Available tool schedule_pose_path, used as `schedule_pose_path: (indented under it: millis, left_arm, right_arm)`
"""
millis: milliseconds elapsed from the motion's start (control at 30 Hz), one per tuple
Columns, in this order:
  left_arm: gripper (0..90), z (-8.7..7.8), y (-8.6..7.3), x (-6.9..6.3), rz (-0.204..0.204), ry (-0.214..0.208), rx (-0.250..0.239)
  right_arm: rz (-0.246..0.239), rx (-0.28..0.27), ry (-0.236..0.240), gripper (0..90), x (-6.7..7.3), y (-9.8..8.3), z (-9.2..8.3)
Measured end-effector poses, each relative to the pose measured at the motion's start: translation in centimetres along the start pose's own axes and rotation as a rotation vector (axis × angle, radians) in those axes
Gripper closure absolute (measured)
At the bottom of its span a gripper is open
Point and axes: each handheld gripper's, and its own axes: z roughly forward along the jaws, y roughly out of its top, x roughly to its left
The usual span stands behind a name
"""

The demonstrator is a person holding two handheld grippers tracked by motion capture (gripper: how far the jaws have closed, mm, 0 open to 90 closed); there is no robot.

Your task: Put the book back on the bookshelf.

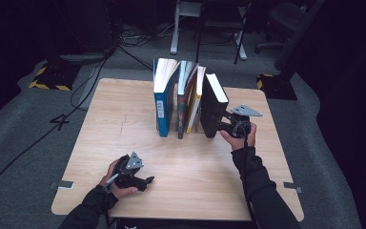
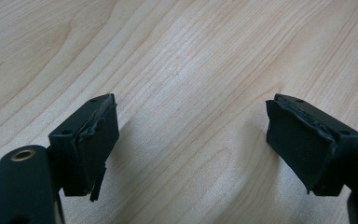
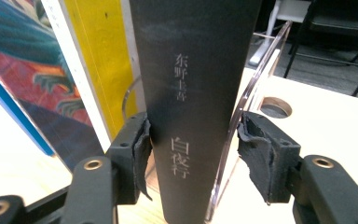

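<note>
While the left hand-held gripper (image 1: 148, 180) is rested low on the desk (image 1: 124, 124) near the person's edge, its jaws spread wide over bare wood with nothing between them, the right hand-held gripper (image 3: 193, 154) is set around the spine of the black book (image 3: 193, 70). That book is stood upright at the right end of a row of books (image 1: 178, 95), beside a clear bookend (image 3: 242, 107). One pad is touching the spine; contact by the other pad cannot be told.

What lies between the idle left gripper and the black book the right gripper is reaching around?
In the high view, bare wooden table separates the left gripper from the black book; nothing lies on that stretch. The left gripper view shows bare wood too.
</note>
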Motion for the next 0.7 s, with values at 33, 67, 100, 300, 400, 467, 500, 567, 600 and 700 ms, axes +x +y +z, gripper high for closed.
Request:
schedule_pose_path:
  millis: [33,67,100,300,400,467,500,567,600,700]
  left_arm:
    - [17.0,0.0,0.0,0.0,0.000,0.000,0.000]
    - [17.0,0.0,0.0,0.0,0.000,0.000,0.000]
    - [17.0,0.0,0.0,0.0,0.000,0.000,0.001]
    - [17.0,0.0,0.0,0.0,-0.001,0.000,0.000]
    - [17.0,-0.1,0.0,0.0,0.002,0.000,0.004]
    - [17.0,-0.1,0.0,0.0,0.001,0.001,0.004]
    - [17.0,-0.1,0.0,0.0,0.001,0.000,0.004]
    - [17.0,-0.1,0.0,0.0,0.001,0.000,0.004]
    - [17.0,-0.1,0.0,0.0,-0.001,0.000,0.004]
    - [17.0,-0.1,0.0,0.0,-0.001,0.000,0.004]
  right_arm:
    - [-0.007,0.006,-0.002,44.4,0.0,0.0,-0.1]
    - [-0.016,0.010,0.000,44.4,0.0,0.1,-0.2]
    - [-0.025,0.019,0.002,44.6,-0.1,0.1,-0.4]
    - [-0.060,0.029,0.041,40.6,-0.1,0.3,-1.5]
    - [-0.104,0.057,0.053,37.2,0.1,0.4,-2.1]
    - [-0.124,0.069,0.060,36.1,0.1,0.4,-2.6]
    - [-0.133,0.070,0.060,35.7,0.1,0.4,-2.8]
    - [-0.150,0.078,0.072,34.8,0.0,0.4,-3.3]
    - [-0.160,0.081,0.069,34.5,0.0,0.3,-3.5]
    - [-0.182,0.094,0.084,32.9,0.1,0.2,-4.2]
